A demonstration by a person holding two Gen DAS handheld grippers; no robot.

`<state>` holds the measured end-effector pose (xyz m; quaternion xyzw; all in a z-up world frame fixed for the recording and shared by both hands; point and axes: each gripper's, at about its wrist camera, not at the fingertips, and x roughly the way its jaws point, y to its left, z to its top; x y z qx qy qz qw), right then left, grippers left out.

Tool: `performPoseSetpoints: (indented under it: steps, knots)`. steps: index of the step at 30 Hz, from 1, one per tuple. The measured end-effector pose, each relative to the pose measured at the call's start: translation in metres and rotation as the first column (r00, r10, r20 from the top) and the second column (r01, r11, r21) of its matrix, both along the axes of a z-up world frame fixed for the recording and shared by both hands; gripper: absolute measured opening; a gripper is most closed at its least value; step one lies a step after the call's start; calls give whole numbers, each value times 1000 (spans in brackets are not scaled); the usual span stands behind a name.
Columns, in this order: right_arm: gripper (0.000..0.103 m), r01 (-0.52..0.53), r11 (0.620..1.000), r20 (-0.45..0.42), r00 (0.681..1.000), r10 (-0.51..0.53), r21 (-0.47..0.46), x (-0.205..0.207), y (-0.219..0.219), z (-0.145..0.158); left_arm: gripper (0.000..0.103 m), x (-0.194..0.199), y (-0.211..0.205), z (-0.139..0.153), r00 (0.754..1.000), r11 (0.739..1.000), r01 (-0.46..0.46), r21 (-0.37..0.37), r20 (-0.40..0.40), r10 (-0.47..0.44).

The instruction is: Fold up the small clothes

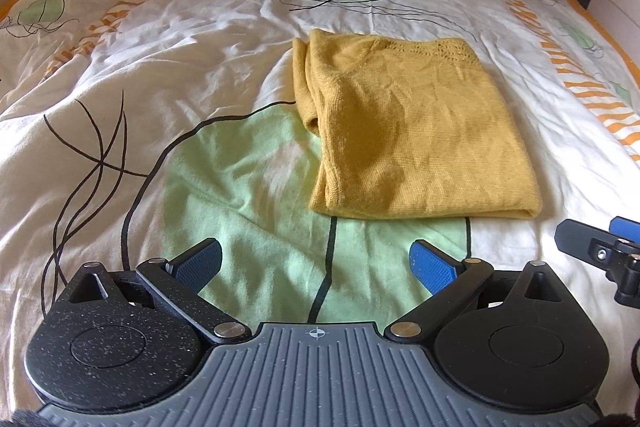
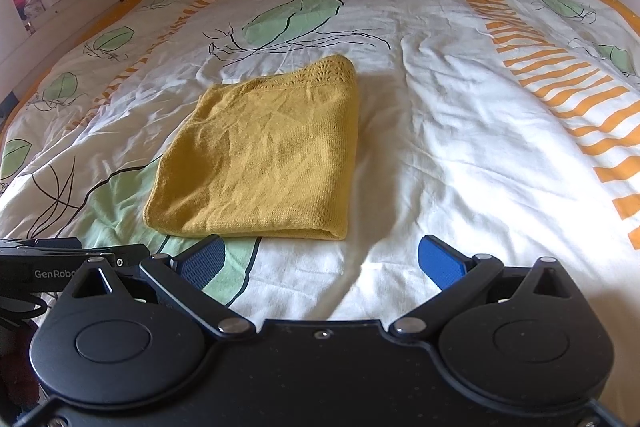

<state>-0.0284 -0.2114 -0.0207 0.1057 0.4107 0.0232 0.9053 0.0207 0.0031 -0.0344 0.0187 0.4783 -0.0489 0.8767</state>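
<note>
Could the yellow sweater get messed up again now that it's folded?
Maybe. The yellow sweater lies on a soft, wrinkled duvet, so a nudge might shift it. Its left side shows loose layers that could slip open if snagged. Both the left gripper and right gripper are open just in front of it, so reaching forward might catch the near edge.

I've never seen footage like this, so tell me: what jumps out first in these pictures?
The mustard-yellow sweater catches the eye first, folded into a neat rectangle in the middle of the bed. Under it spreads a white duvet cover printed with green leaves and orange stripes. Along the bottom edge of each picture sits a black claw with blue pads, the left claw and the right claw, both wide open and holding nothing.
</note>
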Motion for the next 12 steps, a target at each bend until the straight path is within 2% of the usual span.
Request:
performPoseSetpoints:
  steps: [12]
  knots:
    - [102, -4, 1000, -22, 1000, 5, 6, 9, 0, -6, 101, 5, 7, -3, 1000, 1000, -3, 3, 11, 3]
